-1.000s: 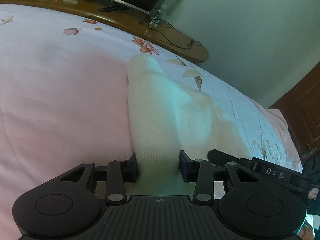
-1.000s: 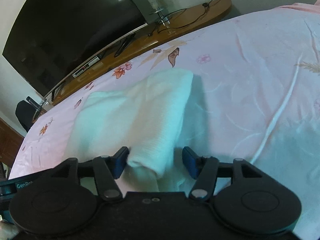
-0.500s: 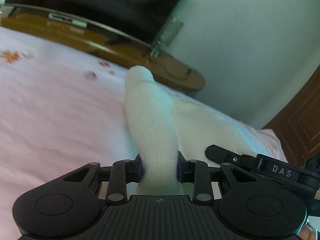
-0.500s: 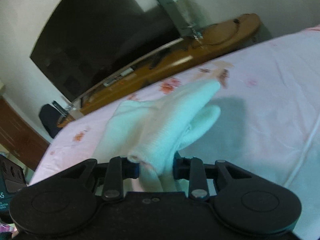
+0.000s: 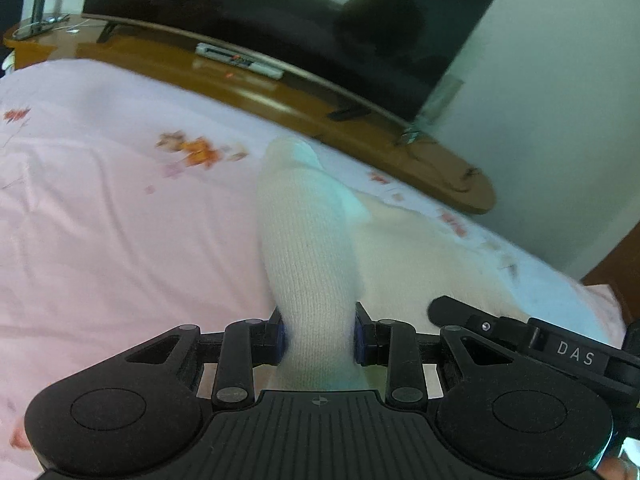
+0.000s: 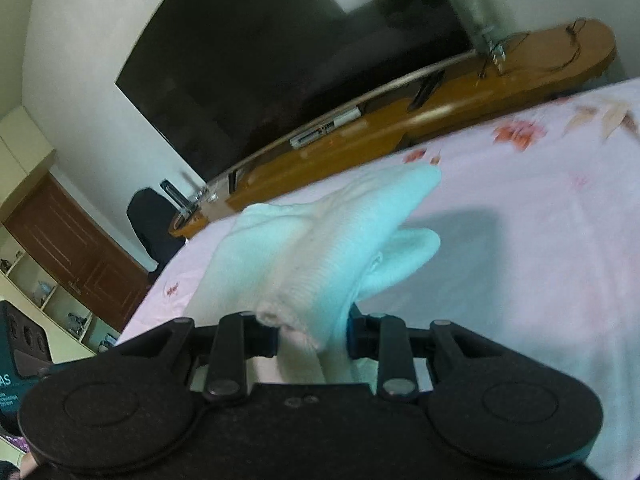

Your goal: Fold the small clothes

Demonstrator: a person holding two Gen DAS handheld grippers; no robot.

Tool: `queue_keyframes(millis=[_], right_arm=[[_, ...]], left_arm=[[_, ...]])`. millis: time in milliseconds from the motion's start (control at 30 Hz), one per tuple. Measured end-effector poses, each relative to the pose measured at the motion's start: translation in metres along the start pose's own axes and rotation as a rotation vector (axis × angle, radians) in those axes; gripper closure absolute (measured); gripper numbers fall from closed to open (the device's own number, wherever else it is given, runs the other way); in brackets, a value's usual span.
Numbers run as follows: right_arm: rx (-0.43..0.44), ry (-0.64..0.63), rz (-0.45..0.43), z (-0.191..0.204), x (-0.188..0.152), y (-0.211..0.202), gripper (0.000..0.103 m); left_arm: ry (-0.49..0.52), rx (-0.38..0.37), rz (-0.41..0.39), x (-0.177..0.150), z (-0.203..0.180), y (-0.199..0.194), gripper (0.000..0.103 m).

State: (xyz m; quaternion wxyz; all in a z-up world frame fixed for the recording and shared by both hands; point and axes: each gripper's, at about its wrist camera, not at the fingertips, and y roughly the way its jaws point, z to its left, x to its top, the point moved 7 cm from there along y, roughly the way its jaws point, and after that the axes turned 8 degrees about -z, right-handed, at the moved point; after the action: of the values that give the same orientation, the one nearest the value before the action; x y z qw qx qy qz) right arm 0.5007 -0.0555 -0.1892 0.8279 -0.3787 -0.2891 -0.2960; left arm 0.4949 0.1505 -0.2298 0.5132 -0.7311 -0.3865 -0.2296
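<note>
Ribbed knit garment [image 5: 308, 264], smooth cotton bedsheet [image 5: 120, 232] (matt), glossy wooden shelf [image 5: 304, 108].

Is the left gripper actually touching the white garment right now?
Touching. Left wrist view: the left gripper has both jaws pressed against the white garment.

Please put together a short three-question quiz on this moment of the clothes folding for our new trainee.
1. True or false: the left tool is shut on a bunched part of the white knitted garment.
2. What is the right tool doing? A) hanging open above the sheet B) shut on the white knitted garment C) resting on the wooden shelf
3. Fill in: the garment's far end lies on the pink ______-patterned bed sheet.

Key: 1 true; 2 B; 3 flower.
</note>
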Motion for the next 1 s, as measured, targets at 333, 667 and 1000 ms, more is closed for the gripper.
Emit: queue_keyframes(millis=[333,667,1000], right_arm=[[-0.16,-0.117,0.02,-0.015,-0.021,0.008,0.052],[-0.159,-0.382,-0.012,0.03,-0.022,-0.02,0.063],[-0.216,-0.307,0.058,0.004,-0.035,-0.016,0.06]], left_arm=[[0.032,0.182,-0.07,-0.02,0.023,-0.021,0.024],[0.134,0.133,-0.005,-0.053,-0.012,-0.044,0.024],[0.106,0.189,0.031,-0.065,-0.008,-0.05,0.024]])
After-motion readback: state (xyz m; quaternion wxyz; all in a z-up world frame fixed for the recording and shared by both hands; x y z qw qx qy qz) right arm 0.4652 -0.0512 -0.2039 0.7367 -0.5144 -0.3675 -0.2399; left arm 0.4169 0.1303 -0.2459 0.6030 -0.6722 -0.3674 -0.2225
